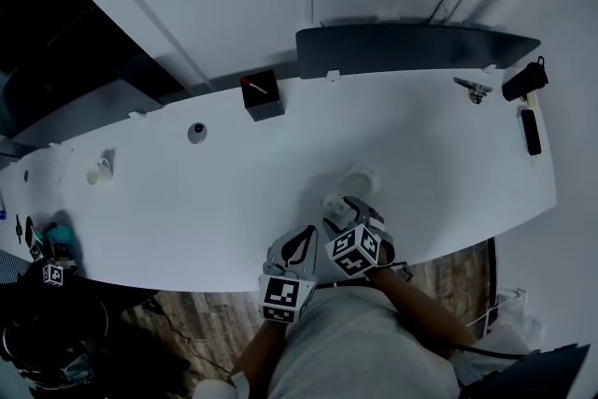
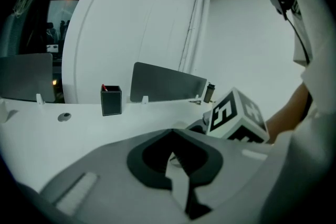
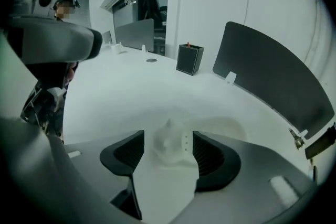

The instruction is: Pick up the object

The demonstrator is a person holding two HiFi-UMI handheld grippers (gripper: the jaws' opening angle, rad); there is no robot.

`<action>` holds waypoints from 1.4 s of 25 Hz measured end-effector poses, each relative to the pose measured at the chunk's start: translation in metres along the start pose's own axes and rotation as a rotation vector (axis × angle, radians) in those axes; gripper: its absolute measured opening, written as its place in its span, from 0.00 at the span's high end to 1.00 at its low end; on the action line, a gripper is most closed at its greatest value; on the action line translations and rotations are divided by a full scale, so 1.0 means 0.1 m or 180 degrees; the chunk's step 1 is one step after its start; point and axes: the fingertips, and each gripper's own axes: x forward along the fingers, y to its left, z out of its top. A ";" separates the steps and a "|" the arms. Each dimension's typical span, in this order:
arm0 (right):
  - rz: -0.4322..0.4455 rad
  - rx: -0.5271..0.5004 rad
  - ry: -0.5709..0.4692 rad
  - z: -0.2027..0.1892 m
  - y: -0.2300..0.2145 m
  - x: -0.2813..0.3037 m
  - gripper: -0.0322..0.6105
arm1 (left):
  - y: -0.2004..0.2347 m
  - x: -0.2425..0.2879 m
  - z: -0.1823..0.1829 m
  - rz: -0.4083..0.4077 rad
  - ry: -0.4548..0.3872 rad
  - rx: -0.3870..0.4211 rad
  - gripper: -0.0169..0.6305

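Right tool (image 3: 168, 155) angled down, jaws wide around white object (image 3: 169, 140)

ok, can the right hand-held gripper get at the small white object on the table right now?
Looks like yes. The right hand-held gripper has its jaws apart, with the small white object between them and the pads not pressing on it. Nothing on the table blocks the way.

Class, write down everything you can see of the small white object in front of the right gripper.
The white object is small, pale and lumpy, rising to a little point, with a short row of tiny dots on its right side. It is blurred, so its material is unclear. It sits on the white table, between the open jaws of the right gripper, whose ribbed dark pads flank it without visibly pressing on it.
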 end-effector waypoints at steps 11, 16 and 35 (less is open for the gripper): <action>-0.0344 -0.0195 0.0453 -0.11 -0.05 0.35 0.57 | 0.36 0.01 -0.01 -0.0283 0.0051 -0.0024 0.97; -0.0267 -0.0431 0.0424 -0.12 -0.06 0.32 0.59 | 0.44 0.03 -0.11 -0.0222 0.0116 -0.0095 0.97; -0.0557 -0.2810 -0.1159 0.75 -0.25 -1.29 0.59 | 0.14 -0.08 1.12 -0.0868 -0.0689 -0.0321 0.97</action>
